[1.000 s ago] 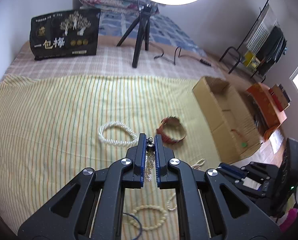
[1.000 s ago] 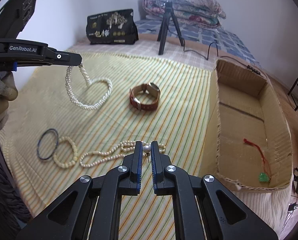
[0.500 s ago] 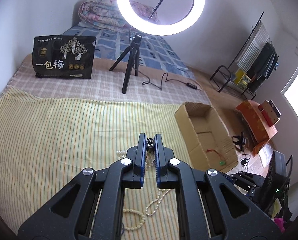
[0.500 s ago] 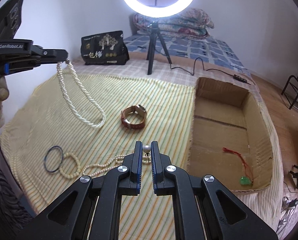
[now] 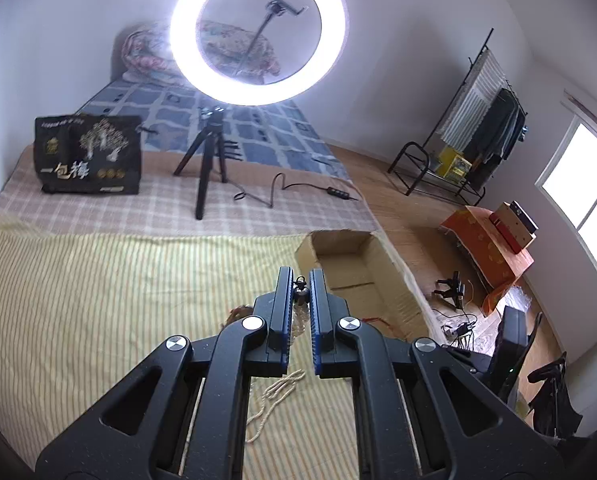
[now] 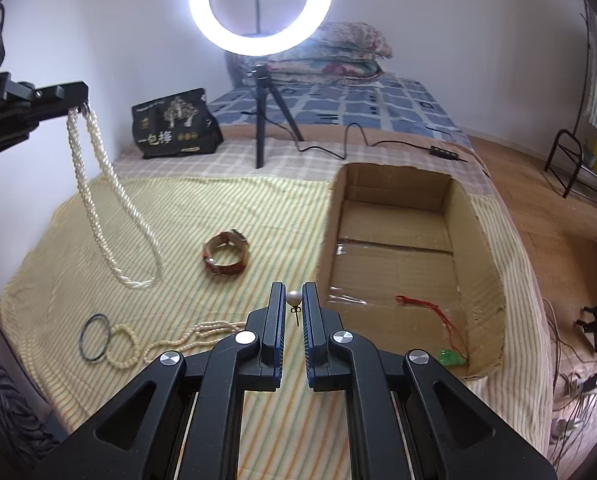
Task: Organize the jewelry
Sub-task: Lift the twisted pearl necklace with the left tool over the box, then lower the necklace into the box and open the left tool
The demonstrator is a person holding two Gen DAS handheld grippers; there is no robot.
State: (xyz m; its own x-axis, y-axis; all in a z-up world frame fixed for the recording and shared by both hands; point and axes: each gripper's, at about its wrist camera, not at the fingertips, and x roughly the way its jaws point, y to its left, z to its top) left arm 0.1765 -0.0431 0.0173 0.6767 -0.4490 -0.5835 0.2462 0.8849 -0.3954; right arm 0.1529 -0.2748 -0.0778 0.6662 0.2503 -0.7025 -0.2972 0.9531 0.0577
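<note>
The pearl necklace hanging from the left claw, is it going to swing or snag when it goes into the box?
Probably floppy: the pearl necklace hangs from the left claw in a long limp loop. Its lowest part looks to be at the striped cloth, so it may drag unless lifted higher. It would likely sway, then pile loosely in the cardboard box.
</note>
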